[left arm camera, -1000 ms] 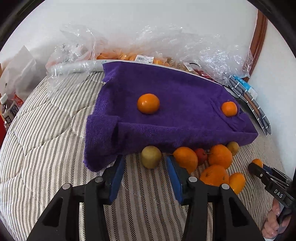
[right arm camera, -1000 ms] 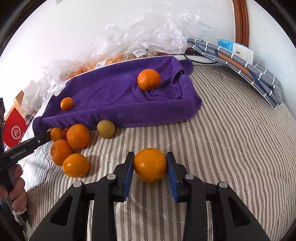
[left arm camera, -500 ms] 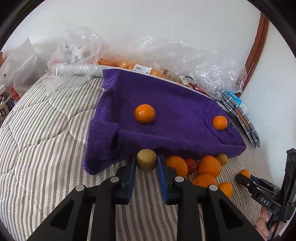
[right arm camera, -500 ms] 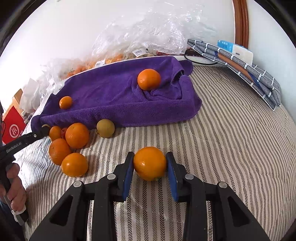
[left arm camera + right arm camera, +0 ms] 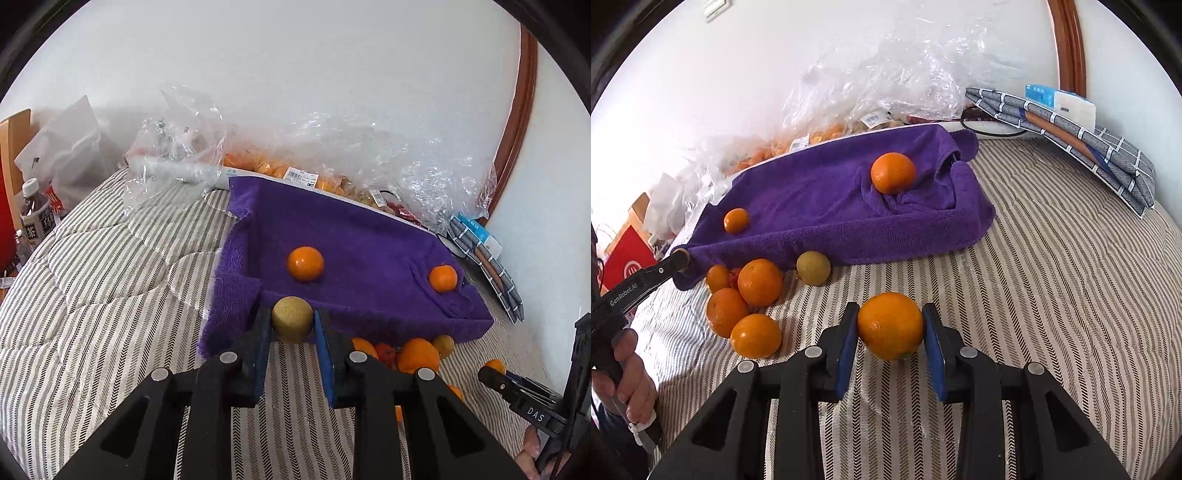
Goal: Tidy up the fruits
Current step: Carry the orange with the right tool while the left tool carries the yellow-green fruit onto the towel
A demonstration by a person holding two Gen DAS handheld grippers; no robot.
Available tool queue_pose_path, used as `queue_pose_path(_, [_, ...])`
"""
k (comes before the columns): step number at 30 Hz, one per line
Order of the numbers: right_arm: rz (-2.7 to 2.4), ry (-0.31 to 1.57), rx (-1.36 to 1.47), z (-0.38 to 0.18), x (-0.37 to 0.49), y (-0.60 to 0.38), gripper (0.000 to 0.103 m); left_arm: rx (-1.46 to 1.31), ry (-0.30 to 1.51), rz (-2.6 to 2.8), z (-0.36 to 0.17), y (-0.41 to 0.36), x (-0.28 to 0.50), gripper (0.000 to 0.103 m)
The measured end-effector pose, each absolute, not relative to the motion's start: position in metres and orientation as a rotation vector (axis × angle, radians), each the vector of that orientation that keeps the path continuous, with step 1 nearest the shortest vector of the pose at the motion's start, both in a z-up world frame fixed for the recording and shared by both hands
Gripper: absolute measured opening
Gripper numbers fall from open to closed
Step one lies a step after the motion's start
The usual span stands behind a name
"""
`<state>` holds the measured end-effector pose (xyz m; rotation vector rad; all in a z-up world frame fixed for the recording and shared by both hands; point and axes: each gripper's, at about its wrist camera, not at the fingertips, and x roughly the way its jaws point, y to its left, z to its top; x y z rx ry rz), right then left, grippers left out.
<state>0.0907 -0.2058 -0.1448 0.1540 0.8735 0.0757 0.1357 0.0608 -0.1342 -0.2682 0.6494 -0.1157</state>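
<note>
Left wrist view: left tongs now clamped on yellow-green fruit, lifted clear of bed, at front edge of purple towel; a second ago jaws stood open around it. Pick secured.

Right wrist view: right tongs grip orange above bed, unchanged. A second yellow-green fruit lies beside towel.

Purple towel; striped bedcover
</note>
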Motion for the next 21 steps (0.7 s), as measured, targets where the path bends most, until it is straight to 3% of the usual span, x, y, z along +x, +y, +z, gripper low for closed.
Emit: queue_pose_path(21, [0.1, 0.805, 0.172, -0.127, 0.086, -0.205, 0.034, -0.327, 0.667, -0.119, -0.13, 0.072, 0.139, 0.023])
